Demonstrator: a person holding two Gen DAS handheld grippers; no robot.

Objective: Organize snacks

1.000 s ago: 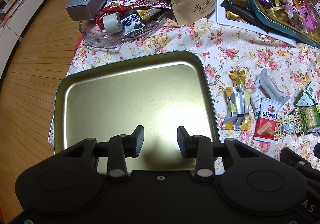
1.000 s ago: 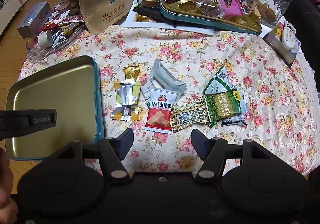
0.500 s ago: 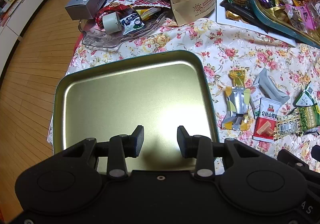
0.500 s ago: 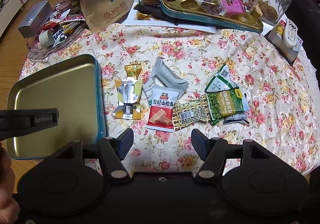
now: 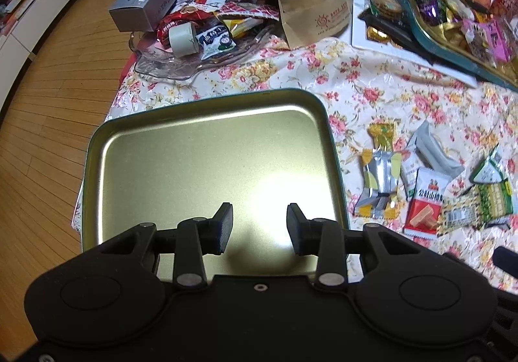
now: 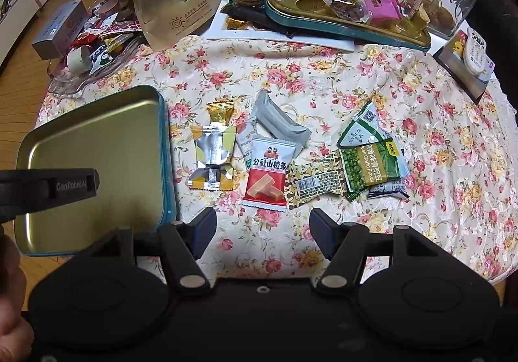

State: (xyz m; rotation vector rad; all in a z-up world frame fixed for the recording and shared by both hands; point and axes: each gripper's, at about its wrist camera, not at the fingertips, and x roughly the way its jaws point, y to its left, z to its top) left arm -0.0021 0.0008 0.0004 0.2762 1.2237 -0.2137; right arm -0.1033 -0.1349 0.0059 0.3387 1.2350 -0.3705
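A shallow gold-lined tin tray (image 6: 97, 135) with a teal rim lies open and unfilled at the left of the right wrist view, and it fills the centre of the left wrist view. To its right, in the middle of the frame, loose snack packets lie flat in a tight cluster: a silver-and-yellow candy packet (image 6: 213, 158) nearest the tray, a small gold-wrapped candy (image 6: 221, 110) just above it, a grey packet (image 6: 278, 122), and a red-and-white hawthorn strip packet (image 6: 268, 172). Further right lie a brown patterned packet (image 6: 312, 182), overlapped by a green garlic pea packet (image 6: 372, 164), and a green-and-white triangular packet (image 6: 364, 125) above those.
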